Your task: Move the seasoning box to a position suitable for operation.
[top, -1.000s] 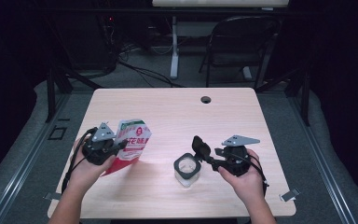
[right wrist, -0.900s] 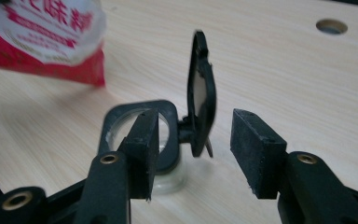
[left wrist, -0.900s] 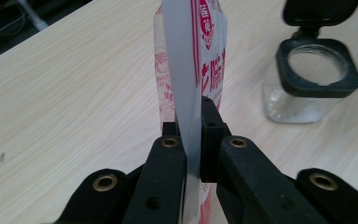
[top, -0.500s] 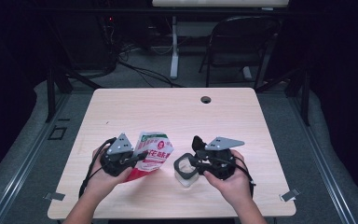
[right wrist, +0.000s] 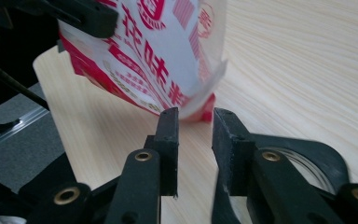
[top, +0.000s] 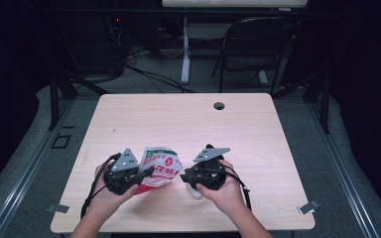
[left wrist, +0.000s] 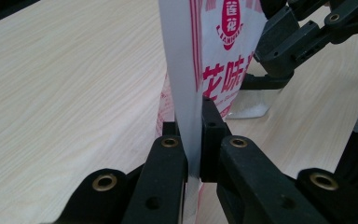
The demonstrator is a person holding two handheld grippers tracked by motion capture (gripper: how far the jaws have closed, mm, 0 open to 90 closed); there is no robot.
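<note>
Two claws | left claw [top: 149, 172] clenched on pouch [top: 161, 166] | right claw [right wrist: 195, 122] closing, gripping nothing | jar [top: 194, 191] under right hand

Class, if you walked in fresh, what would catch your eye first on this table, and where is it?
The red-and-white pouch stands out near the front edge of the wooden table, clamped along one edge by the left gripper. The right gripper comes at its lower corner; its fingers have just been closing, with a gap between them. A clear glass jar sits under the right hand.
</note>
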